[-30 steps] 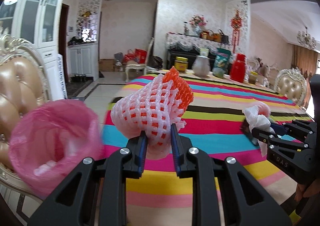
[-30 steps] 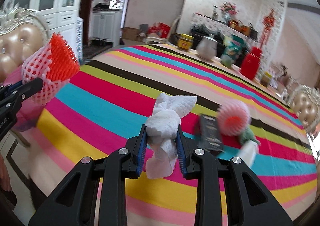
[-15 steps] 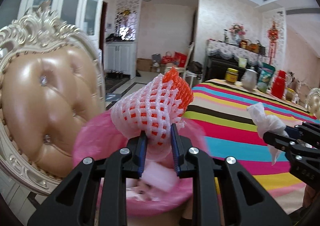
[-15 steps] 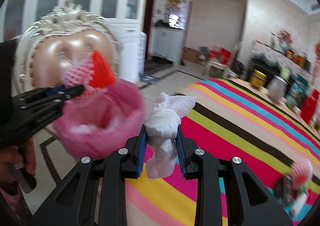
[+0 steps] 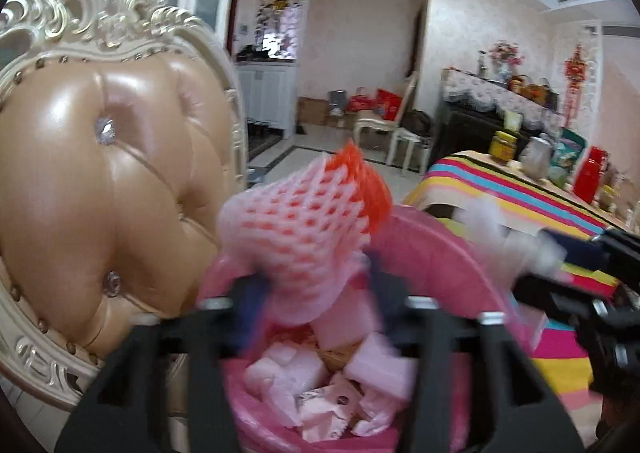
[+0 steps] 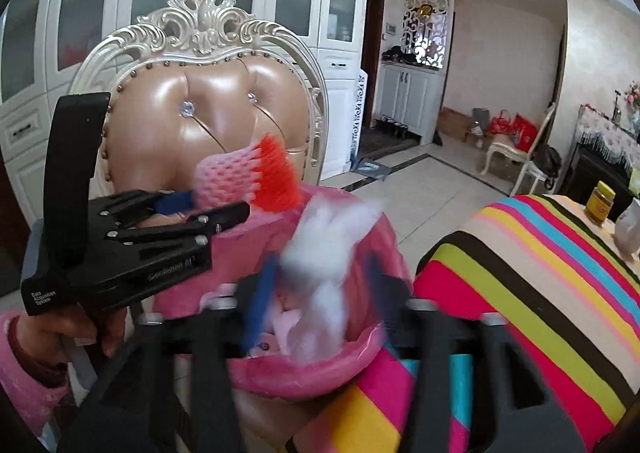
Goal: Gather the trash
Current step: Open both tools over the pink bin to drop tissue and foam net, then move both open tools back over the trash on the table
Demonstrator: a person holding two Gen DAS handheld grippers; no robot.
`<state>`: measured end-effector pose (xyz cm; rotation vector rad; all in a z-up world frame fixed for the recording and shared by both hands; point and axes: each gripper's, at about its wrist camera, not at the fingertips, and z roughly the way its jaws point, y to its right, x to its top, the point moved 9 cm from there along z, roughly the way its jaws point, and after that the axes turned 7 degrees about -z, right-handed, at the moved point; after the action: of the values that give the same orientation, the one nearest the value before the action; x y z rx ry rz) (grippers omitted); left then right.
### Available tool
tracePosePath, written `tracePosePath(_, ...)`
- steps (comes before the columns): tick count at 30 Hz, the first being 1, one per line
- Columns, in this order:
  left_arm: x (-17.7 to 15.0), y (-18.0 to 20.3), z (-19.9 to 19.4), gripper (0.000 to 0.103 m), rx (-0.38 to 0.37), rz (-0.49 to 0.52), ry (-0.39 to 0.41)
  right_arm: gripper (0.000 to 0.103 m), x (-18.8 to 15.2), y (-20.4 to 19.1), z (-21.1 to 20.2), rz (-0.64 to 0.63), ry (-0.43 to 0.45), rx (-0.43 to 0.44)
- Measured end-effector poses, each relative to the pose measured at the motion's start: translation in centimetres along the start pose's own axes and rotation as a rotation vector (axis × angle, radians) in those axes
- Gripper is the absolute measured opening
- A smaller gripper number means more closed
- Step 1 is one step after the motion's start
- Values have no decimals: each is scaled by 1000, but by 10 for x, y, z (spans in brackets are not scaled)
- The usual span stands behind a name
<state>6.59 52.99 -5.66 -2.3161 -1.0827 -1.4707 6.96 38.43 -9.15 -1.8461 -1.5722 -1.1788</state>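
Pink-and-orange foam net (image 5: 304, 229), crumpled white tissue (image 6: 328, 249)

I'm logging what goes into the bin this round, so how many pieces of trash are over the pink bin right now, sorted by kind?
Foam fruit net: 1, between the left tool's opening jaws.
Crumpled white tissue: 1, between the right tool's opening jaws.
Total: 2, both above the pink-lined bin.

- Left gripper (image 5: 316, 293): pointing forward and somewhat down, jaws opening, a foam net (image 5: 304, 229) between the blurred fingers.
- Right gripper (image 6: 320, 293): pointing forward and down, jaws opening, a white tissue (image 6: 324, 253) between them.
- Left hand (image 6: 68, 337): wrapped around the handle, pink sleeve at the wrist.
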Motion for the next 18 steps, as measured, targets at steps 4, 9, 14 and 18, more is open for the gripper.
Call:
tracePosePath(4,-1,-10,-4,76,30,-15,26,61,-8,10,-4,32,2,2)
tracePosePath(9,-3,-6,-18,98,57,-13,58,62,-23,22,-27,47,6,-33)
tracePosePath(14,-4,21,-22,98,98,72,72,66,-41,43,-62,96,20,-78)
tracePosePath(18,-9,54,-31,98,26,74,66,70,-63,66,-96,116,27,-151)
